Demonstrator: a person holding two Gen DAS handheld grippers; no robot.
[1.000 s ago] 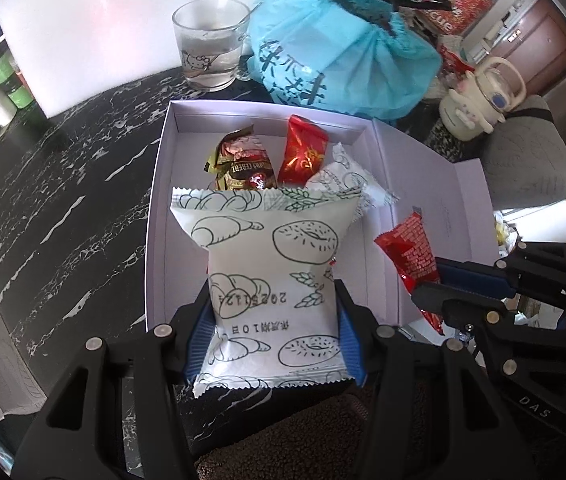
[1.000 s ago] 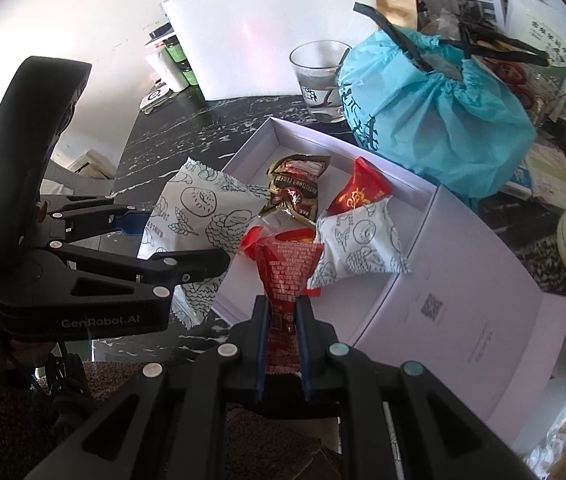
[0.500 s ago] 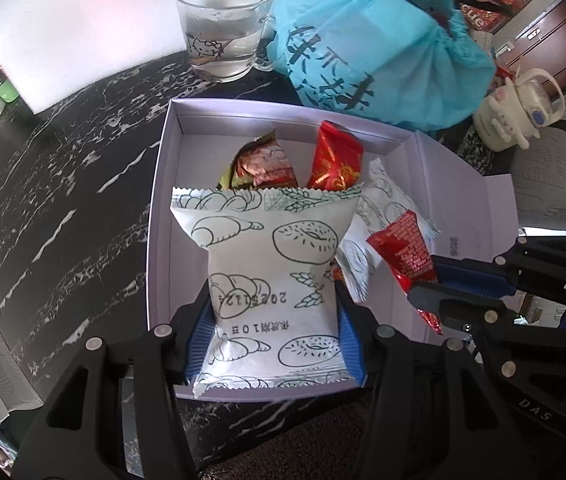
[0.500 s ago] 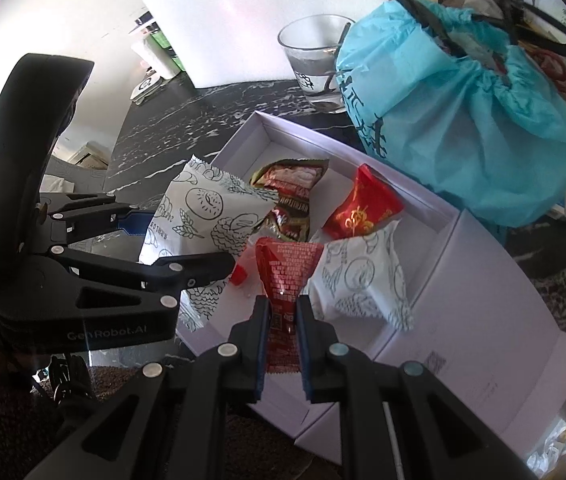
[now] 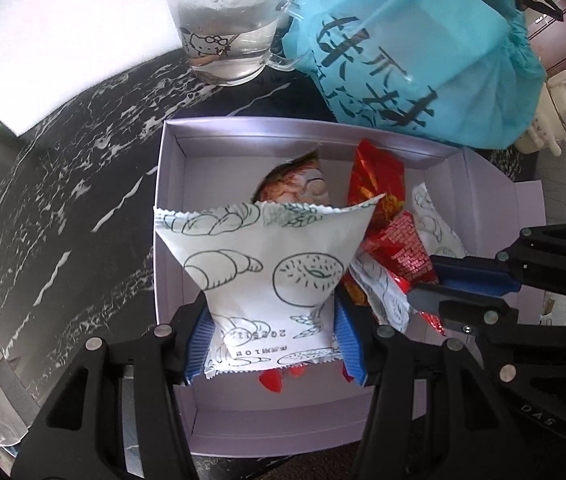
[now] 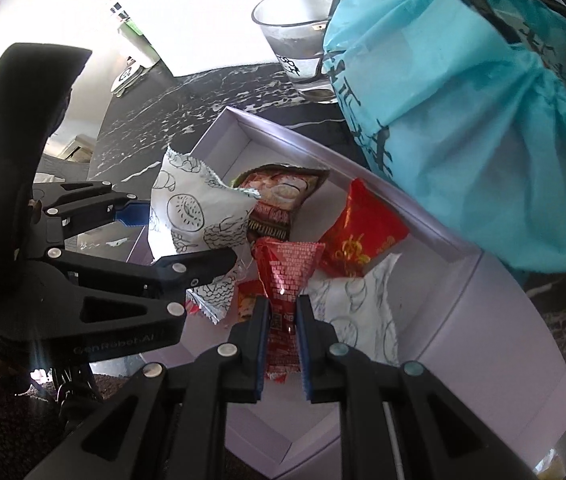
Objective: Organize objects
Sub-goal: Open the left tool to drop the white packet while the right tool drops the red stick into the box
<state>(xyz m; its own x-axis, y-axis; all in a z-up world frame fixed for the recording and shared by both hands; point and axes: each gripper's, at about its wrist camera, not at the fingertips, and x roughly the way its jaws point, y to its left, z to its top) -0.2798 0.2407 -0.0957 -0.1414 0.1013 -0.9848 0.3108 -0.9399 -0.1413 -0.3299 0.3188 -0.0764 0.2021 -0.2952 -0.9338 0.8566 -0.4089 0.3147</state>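
Left gripper (image 5: 273, 336) pinched the white pastry-print packet (image 5: 267, 256), held over the open lavender box (image 5: 171, 184). Right gripper (image 6: 283, 340) clamped a red snack packet (image 6: 287, 268) above the box's other packets. Box sat on black marble table (image 5: 63, 208), near a glass cup (image 5: 227, 20) and blue bag (image 5: 415, 48).

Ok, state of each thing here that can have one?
left gripper: shut on white pastry packet, over the box
right gripper: shut on red snack packet, over the box
lilac box: open, snacks inside
glass mug: upright, part-filled with clear liquid
blue bag: drawn closed
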